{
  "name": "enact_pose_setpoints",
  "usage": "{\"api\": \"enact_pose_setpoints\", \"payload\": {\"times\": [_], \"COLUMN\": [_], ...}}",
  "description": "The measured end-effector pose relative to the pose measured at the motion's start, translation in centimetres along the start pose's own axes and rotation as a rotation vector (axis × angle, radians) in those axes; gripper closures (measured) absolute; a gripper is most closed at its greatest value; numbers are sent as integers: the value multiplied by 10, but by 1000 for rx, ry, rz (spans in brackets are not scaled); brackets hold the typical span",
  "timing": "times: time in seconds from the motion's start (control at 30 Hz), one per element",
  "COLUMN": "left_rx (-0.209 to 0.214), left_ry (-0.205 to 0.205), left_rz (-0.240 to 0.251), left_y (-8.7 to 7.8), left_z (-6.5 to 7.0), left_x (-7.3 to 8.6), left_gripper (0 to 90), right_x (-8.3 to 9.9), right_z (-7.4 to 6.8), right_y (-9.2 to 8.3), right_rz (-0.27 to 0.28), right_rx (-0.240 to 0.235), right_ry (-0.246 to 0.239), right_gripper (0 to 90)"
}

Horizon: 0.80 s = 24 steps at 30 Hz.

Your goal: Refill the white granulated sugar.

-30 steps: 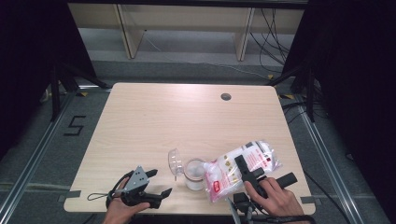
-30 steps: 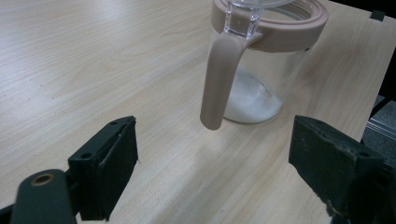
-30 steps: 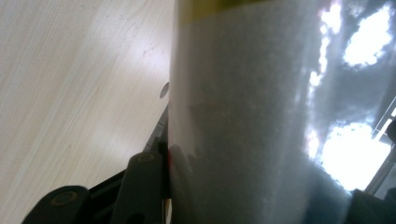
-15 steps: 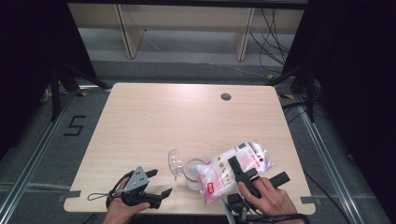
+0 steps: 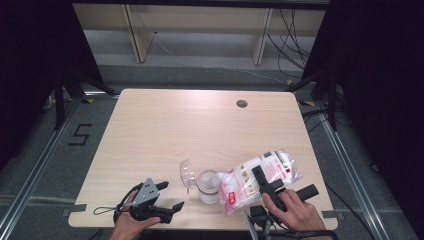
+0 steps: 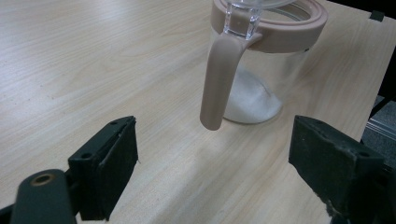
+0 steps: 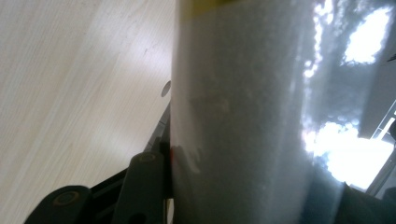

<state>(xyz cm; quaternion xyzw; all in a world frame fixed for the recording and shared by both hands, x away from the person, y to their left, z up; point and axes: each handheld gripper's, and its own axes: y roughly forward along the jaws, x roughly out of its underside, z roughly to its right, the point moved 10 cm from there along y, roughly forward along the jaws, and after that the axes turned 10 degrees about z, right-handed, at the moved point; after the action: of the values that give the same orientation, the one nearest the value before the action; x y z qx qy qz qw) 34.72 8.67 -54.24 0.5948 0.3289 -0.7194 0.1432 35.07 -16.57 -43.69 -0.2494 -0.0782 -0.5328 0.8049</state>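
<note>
Since the earlier frames, the bag has tipped further over toward the jar, its low end now reaching the jar's rim; the left gripper has kept its place.

Landmark: the jar, standing upright on the table near the table's front edge. It is clear, with a pinkish rim band and a pinkish handle (seen close in the left gripper view), and holds a low heap of white powder. Its clear lid stands open on the jar's left side.

Bag: clear plastic with red and white print, filled with white grains. It lies slanted to the right of the jar, high end away from it, low end at the jar's mouth. Whether it touches the rim cannot be told.

Right gripper: right of the jar, held in a hand at the front edge. Its fingers pinch the bag across the middle; the right gripper view shows the bag pressed against one finger.

Left gripper: left of the jar and near it, resting in the other hand. Its fingers are spread wide, pointing at the jar, nothing between them.
</note>
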Motion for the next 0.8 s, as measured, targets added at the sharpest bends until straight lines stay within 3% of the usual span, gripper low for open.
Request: {"api": "enact_pose_setpoints", "payload": {"times": [0.4,0.53,0.57,0.6,0.7,0.8], "left_rx": [-2,-12,-12,-12,-11,-11], "left_ry": [6,-19,-19,-18,-22,-21], "left_rz": [-4,-9,-9,-10,-5,-7], "left_y": [-1,-1,-1,-1,0,0], "left_z": [0,1,1,1,1,1], "left_x": [0,1,1,1,1,1], "left_gripper": [153,153,153,153,153,153], "right_x": [-10,-15,-17,-18,-22,-23], "right_z": [-2,-1,3,0,2,4], "right_y": [-3,-1,1,1,6,7], "right_rz": [23,30,47,40,61,66], "right_rx": [0,-3,-1,-7,-2,-1], "right_ry": [13,-1,-44,-8,-35,-30], "right_gripper": [629,631,632,632,634,635]}}
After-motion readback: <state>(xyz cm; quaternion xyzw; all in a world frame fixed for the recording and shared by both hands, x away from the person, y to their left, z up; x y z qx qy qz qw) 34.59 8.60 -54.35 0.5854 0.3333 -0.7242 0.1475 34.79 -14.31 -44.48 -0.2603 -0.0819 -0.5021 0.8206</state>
